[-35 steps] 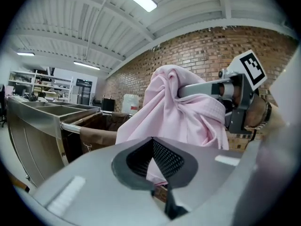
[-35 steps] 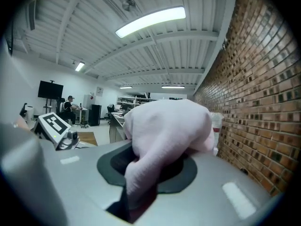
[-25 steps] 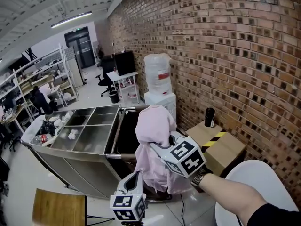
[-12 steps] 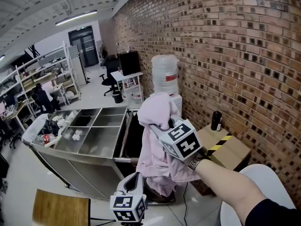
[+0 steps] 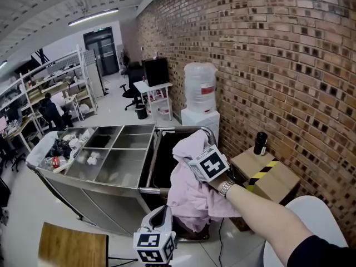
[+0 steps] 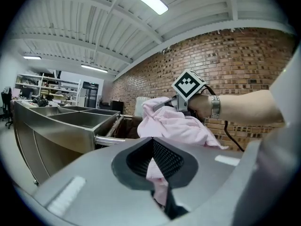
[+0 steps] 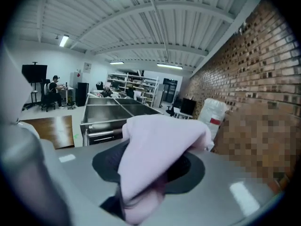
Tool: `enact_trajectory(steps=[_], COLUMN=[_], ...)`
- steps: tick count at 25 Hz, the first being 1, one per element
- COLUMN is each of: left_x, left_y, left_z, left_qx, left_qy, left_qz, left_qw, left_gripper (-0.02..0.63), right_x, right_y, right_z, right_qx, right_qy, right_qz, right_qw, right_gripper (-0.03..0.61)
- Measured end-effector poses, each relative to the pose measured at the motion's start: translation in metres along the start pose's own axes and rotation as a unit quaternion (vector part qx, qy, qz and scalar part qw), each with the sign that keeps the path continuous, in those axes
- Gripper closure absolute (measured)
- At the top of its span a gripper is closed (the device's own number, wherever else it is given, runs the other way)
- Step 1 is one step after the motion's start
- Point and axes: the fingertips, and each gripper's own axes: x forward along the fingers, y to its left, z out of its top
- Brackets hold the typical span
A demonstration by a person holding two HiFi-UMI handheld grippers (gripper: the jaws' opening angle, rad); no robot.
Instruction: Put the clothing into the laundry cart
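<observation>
I'm pinching the pink garment (image 5: pixel 192 191) by its hem with the left tongs (image 6: pixel 153 142); the right tongs (image 5: pixel 188 159), just opening, are loosely cradling its top, laundry cart (image 5: pixel 150 191) beneath. Soft, light; grip bunched folds.

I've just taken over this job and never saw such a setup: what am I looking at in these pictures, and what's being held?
There is no robot: a person holds a two-jaw gripper in each hand. The wide picture comes from a camera on their head, looking down; the other two come from cameras riding on the grippers. The right gripper has a pink garment draped on it above the dark laundry cart, beside the steel trays; its jaws have just been opening, with the cloth between them. The left gripper is shut on a lower part of the same garment.
</observation>
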Motion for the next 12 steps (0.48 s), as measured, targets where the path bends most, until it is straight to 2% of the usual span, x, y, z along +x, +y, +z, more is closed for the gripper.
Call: enact_trajectory(steps=[3, 6, 12], left_x=[0.002, 0.003, 0.005], left_y=[0.005, 0.007, 0.005], left_z=[-0.007, -0.009, -0.008], left_qx=[0.002, 0.0, 0.0], left_qy=[0.005, 0.006, 0.007], left_qz=[0.0, 0.0, -0.005], left_qw=[1.0, 1.0, 1.0], left_gripper=[0.612, 0.612, 0.612], right_x=[0.01, 0.011, 0.007], right_y=[-0.013, -0.006, -0.009], right_z=[-0.018, -0.024, -0.03], right_qx=[0.001, 0.02, 0.032], right_qy=[0.026, 0.029, 0.026], right_qz=[-0.013, 0.011, 0.012], right_qw=[1.0, 0.999, 0.999], right_gripper=[0.351, 0.348, 0.348])
